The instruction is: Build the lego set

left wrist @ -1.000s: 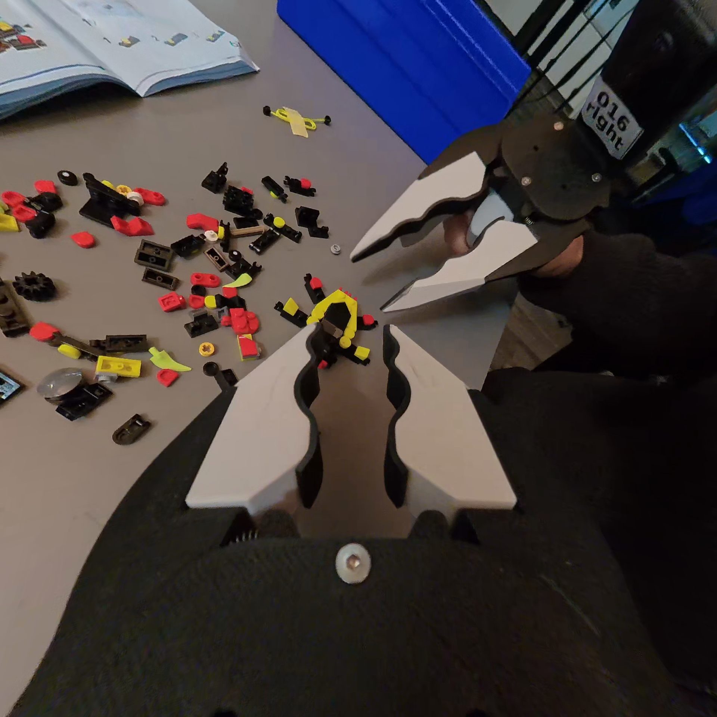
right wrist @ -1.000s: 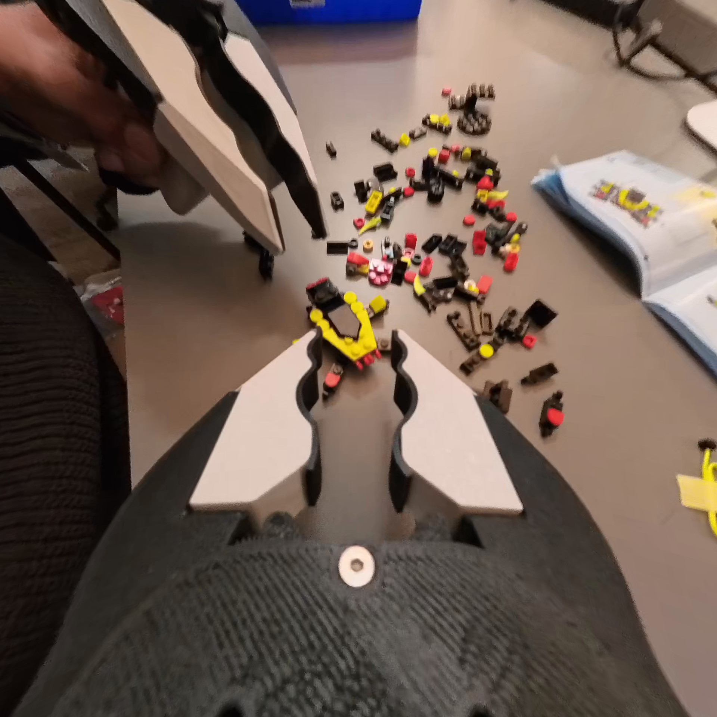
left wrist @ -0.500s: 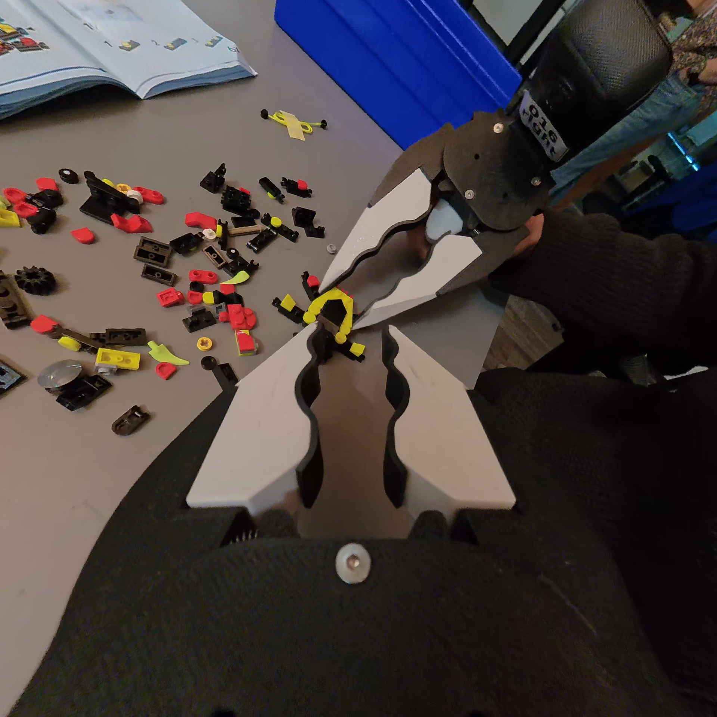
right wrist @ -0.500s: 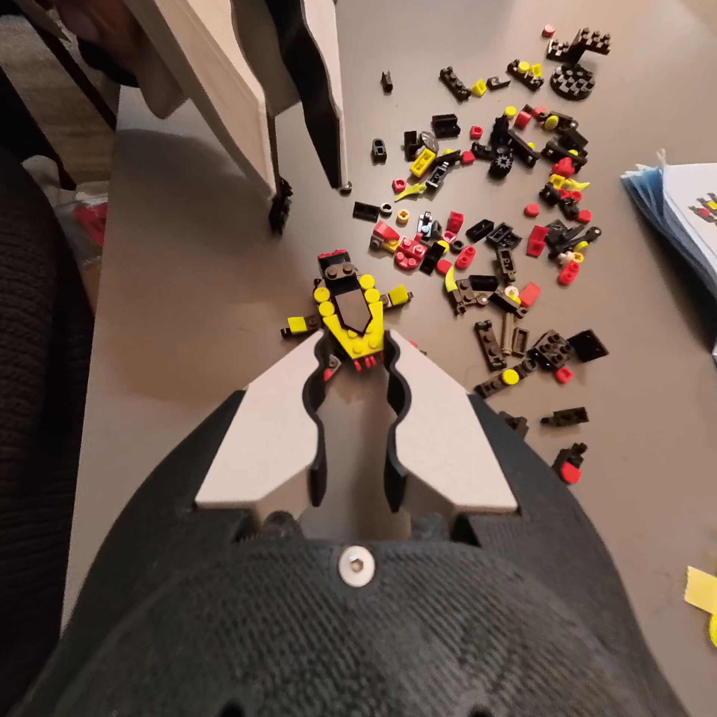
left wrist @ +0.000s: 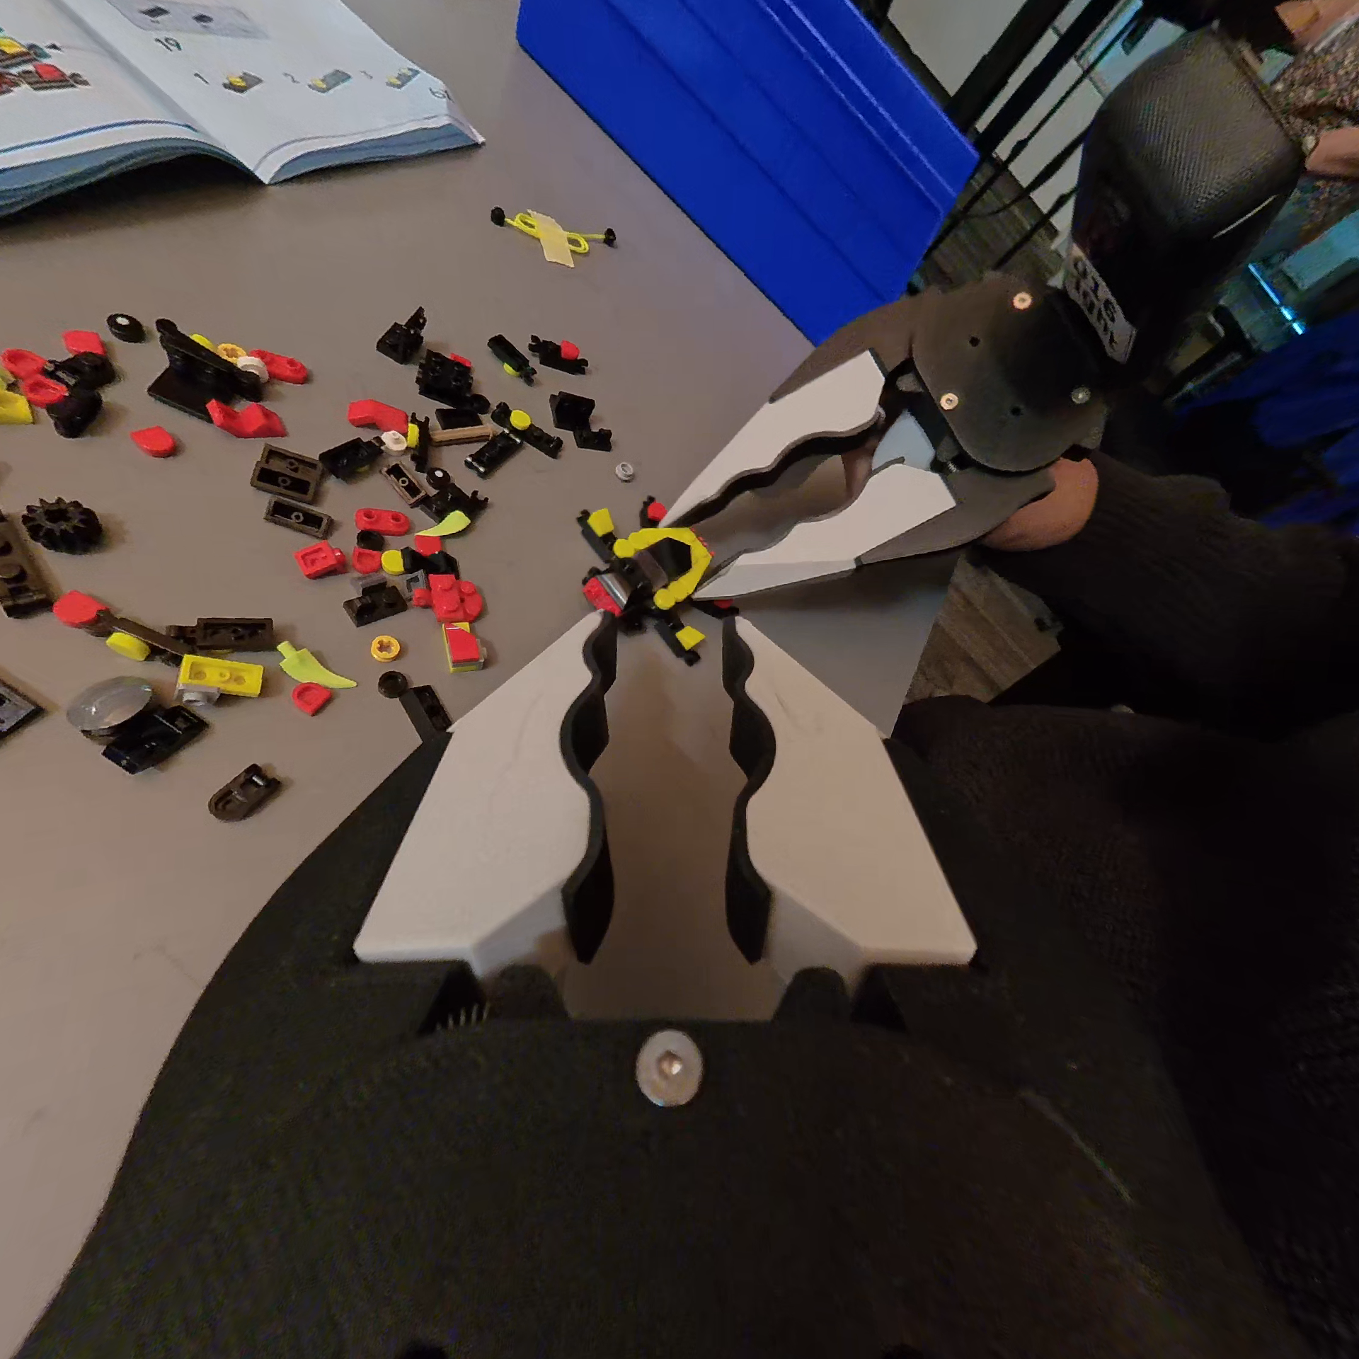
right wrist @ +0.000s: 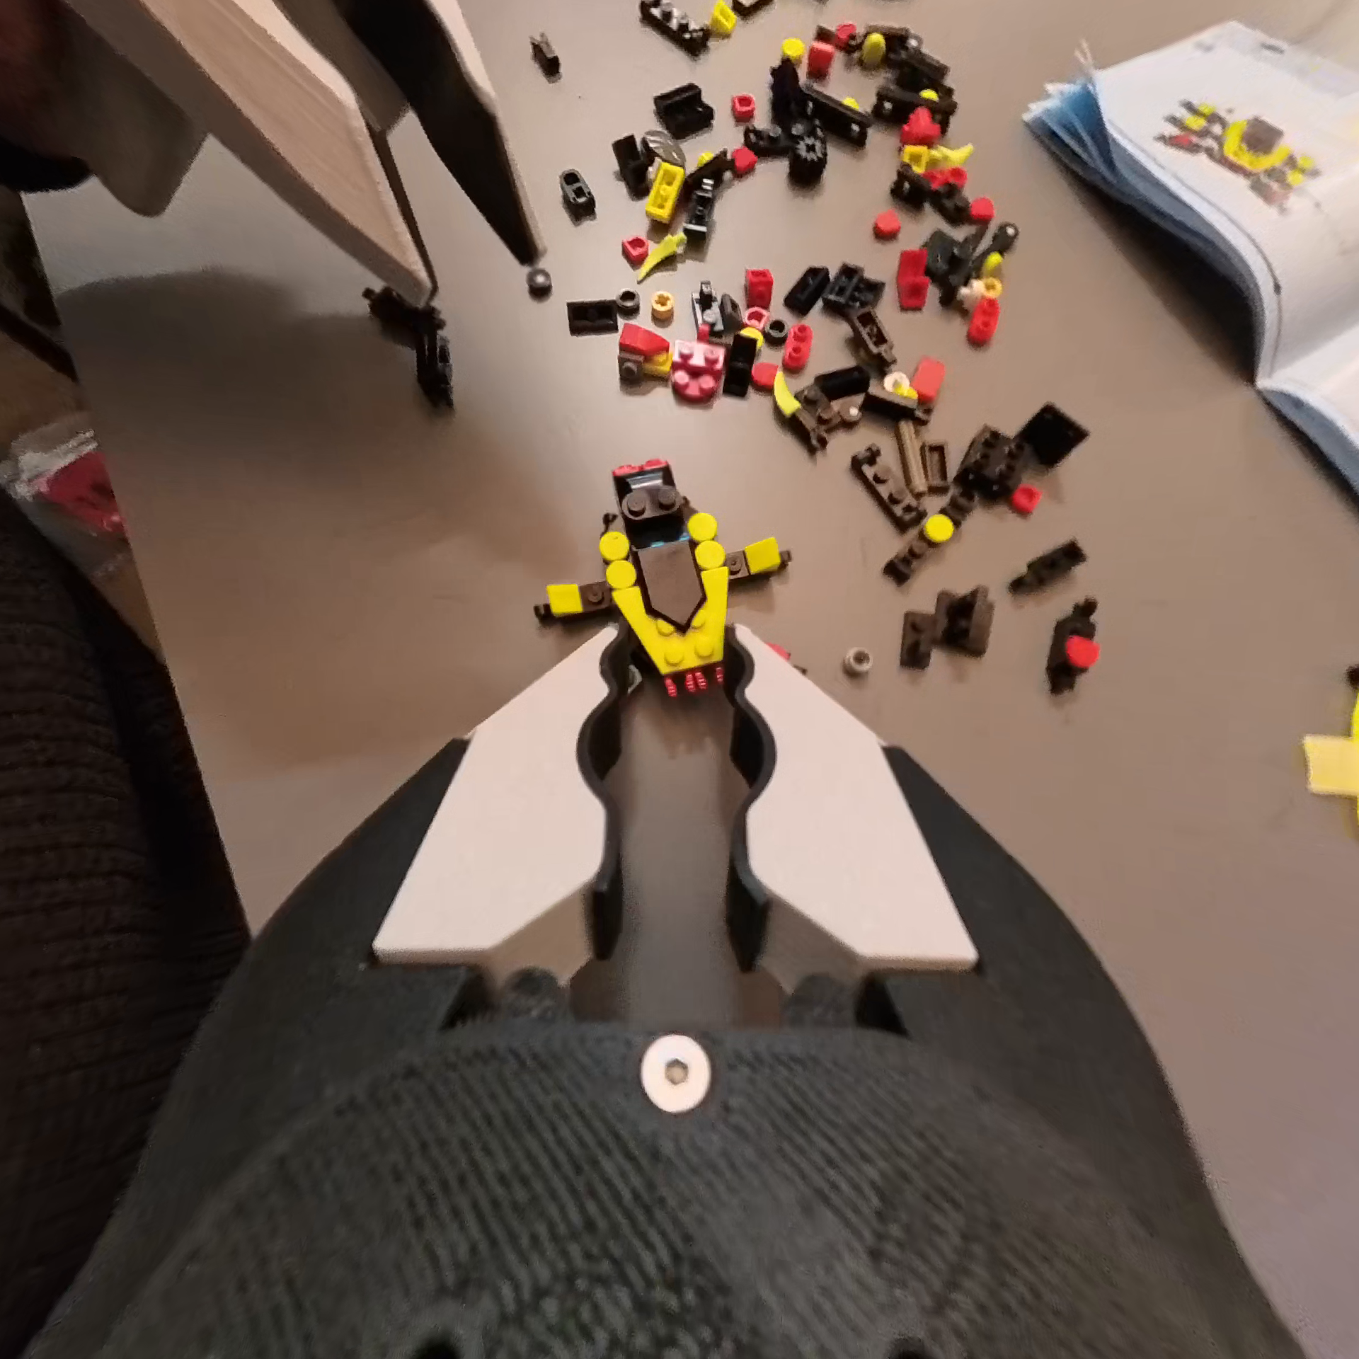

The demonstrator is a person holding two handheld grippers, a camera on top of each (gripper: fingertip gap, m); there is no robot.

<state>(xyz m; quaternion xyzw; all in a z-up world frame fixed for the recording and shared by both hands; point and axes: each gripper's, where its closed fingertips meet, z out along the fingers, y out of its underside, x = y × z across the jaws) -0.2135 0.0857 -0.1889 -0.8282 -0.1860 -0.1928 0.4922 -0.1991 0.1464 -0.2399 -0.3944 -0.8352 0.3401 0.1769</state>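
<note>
Two grippers meet over one half-built lego model (right wrist: 665,588), which has a yellow wedge body, a black tile on top and three small red prongs at the end nearest the right gripper (right wrist: 669,651). The model sits between the tips of this gripper. Both fingers stand at the sides of its yellow rear end, with the jaws partly closed around it, but I cannot tell if they really press it or if it rests on the grey table (right wrist: 368,515).

In the left wrist view, the left gripper (left wrist: 665,625) has its jaws apart, with nothing between them. The model (left wrist: 651,573) lies just beyond its tips, and the right gripper (left wrist: 695,559) comes in from the right side of it.

Beyond the left gripper and to its left, many loose lego pieces (left wrist: 294,515) in black, red and yellow are spread on the table; they are too many and too mixed to count well. One black gear (left wrist: 60,524) is far to the left. One open instruction booklet (left wrist: 184,88) lies far ahead on the left, one blue bin (left wrist: 735,132) far ahead on the right, and one yellow-green string piece (left wrist: 553,234) between them.
</note>
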